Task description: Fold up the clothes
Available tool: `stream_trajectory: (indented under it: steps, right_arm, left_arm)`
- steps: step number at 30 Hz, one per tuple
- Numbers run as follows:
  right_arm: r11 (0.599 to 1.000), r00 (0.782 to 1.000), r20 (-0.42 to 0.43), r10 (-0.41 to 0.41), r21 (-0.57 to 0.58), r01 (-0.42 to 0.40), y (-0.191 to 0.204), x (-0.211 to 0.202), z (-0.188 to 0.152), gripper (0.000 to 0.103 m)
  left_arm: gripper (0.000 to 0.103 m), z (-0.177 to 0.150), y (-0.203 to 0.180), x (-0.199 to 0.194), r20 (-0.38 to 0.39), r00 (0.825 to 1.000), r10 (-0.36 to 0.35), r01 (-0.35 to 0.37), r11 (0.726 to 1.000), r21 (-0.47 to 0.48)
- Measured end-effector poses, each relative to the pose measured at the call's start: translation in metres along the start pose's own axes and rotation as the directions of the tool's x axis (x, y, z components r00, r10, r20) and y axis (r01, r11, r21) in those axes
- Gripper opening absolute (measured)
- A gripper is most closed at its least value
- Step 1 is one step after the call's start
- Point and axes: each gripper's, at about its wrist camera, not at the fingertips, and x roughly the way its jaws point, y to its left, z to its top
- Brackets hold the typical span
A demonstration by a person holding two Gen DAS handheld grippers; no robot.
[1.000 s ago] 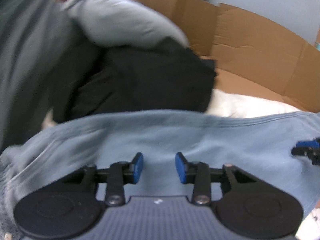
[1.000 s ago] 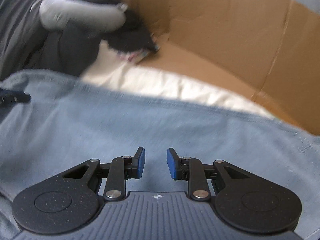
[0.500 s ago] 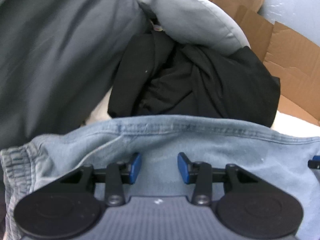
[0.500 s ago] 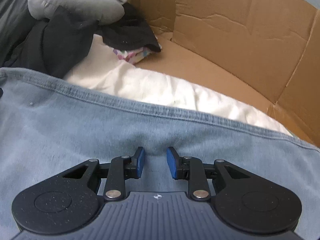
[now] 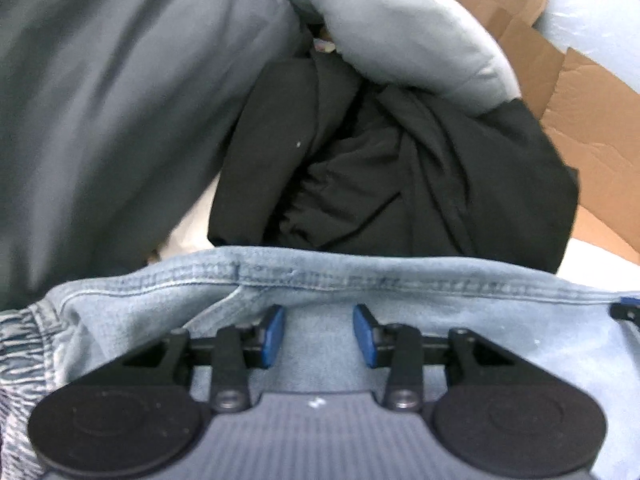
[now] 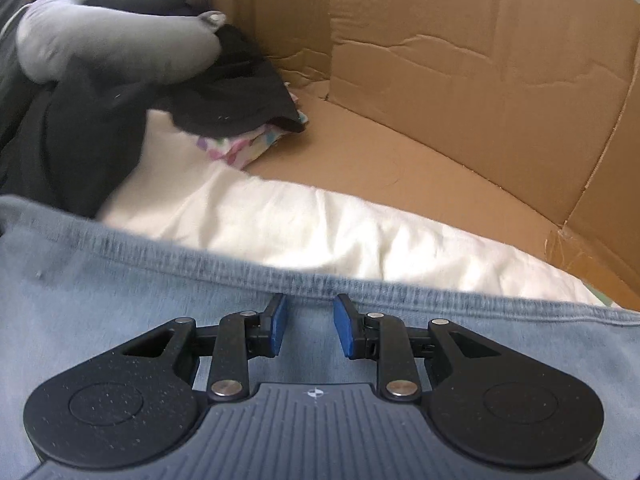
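Note:
A light blue denim garment [image 5: 460, 312] lies spread under both grippers, and its stitched hem runs just beyond the fingertips. My left gripper [image 5: 319, 314] hovers over it near the gathered waistband [image 5: 20, 344]. Its blue pads stand apart, with flat denim showing in the gap. In the right wrist view the same garment [image 6: 120, 300] fills the lower half. My right gripper [image 6: 308, 306] is at the hem, pads apart and pressing on nothing. The right gripper's tip [image 5: 626, 308] shows at the far right edge of the left wrist view.
Beyond the hem lies a crumpled black garment [image 5: 400, 168] under a pale grey padded piece [image 5: 400, 28], with dark grey fabric [image 5: 100, 100] to the left. A white cloth [image 6: 320, 224], a patterned cloth [image 6: 240, 144] and cardboard box walls [image 6: 480, 80] lie ahead on the right.
Both grippers have slid forward over the denim, so the hem now lies right at their fingertips. The left view has swung towards the dark grey fabric. The jaw gaps look unchanged.

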Motion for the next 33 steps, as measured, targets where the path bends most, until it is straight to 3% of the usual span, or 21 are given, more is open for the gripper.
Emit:
stream_trajectory:
  steps: [8, 14, 17, 26, 33]
  right_arm:
    - [0.999, 0.999, -0.024, -0.045, 0.016, 0.046, 0.01, -0.01, 0.008, 0.033]
    - [0.994, 0.995, -0.014, 0.104, 0.02, -0.103, 0.045, -0.036, -0.006, 0.033]
    - [0.985, 0.984, -0.054, 0.171, 0.012, -0.17, 0.066, -0.031, -0.014, 0.033]
    - [0.991, 0.992, -0.035, 0.123, -0.055, -0.125, 0.092, 0.004, 0.0, 0.036]
    - [0.996, 0.998, 0.008, 0.057, -0.065, -0.056, 0.106, 0.017, 0.017, 0.036]
  left_arm:
    - [0.042, -0.011, 0.022, -0.042, 0.009, 0.999, 0.041, -0.042, 0.998, 0.053]
    - [0.036, -0.013, 0.042, -0.023, -0.011, 0.998, 0.055, -0.055, 0.998, 0.009]
    - [0.035, -0.018, 0.049, -0.013, -0.014, 0.998, 0.056, -0.056, 0.998, -0.012]
    - [0.032, -0.01, 0.057, 0.002, -0.007, 0.998, 0.057, -0.057, 0.998, -0.022]
    - [0.032, -0.005, 0.044, -0.009, 0.032, 0.999, 0.031, -0.034, 0.996, 0.085]
